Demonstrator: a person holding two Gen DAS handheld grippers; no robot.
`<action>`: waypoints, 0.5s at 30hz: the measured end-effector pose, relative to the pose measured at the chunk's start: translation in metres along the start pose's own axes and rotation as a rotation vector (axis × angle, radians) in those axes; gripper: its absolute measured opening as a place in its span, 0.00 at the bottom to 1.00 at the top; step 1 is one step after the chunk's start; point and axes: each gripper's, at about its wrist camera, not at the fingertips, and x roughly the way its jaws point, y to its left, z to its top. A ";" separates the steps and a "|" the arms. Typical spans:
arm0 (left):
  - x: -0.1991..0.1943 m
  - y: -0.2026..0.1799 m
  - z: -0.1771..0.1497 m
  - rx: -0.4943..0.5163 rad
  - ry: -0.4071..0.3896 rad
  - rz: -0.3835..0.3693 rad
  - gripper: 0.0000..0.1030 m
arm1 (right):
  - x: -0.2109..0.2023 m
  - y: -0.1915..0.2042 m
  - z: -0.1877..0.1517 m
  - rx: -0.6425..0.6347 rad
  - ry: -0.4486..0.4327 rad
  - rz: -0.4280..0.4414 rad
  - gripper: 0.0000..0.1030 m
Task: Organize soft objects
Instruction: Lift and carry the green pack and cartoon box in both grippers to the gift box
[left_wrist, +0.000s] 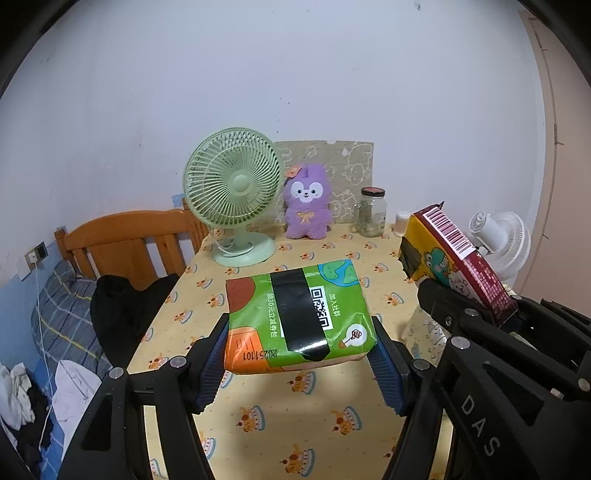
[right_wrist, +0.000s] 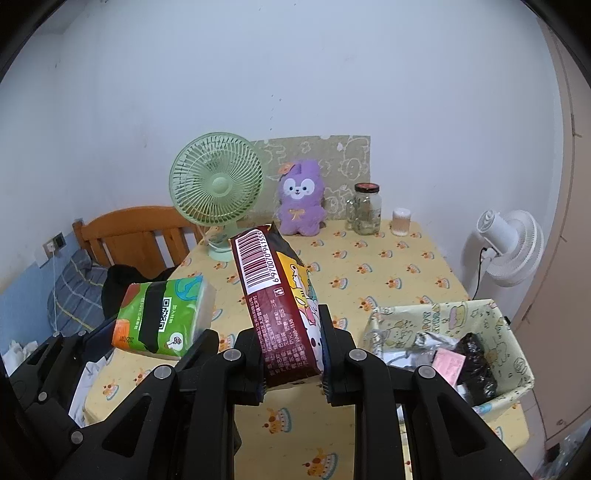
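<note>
Glossy green rectangular tissue pack (left_wrist: 301, 317)

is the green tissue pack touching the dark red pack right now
Apart. The right wrist view shows yellow tablecloth between the green tissue pack and the dark red pack, each held off the table in its own gripper.

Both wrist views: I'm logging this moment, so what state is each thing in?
Green tissue pack: lifted off the table, held flat.
Left gripper: fingers shut on its sides.
Maroon tissue pack: held on edge, off the table.
Right gripper: shut on it.
Jar: upright, lid on.
Plush rabbit: sitting upright.
Fabric bin: open, already holding items.
</note>
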 end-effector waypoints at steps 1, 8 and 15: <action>0.000 -0.002 0.000 0.002 -0.001 -0.004 0.69 | -0.001 -0.002 0.000 0.000 -0.001 -0.003 0.24; -0.003 -0.017 0.004 0.022 -0.013 -0.026 0.69 | -0.008 -0.017 0.003 0.001 -0.015 -0.018 0.24; -0.004 -0.037 0.010 0.037 -0.027 -0.050 0.69 | -0.014 -0.036 0.008 0.010 -0.033 -0.027 0.24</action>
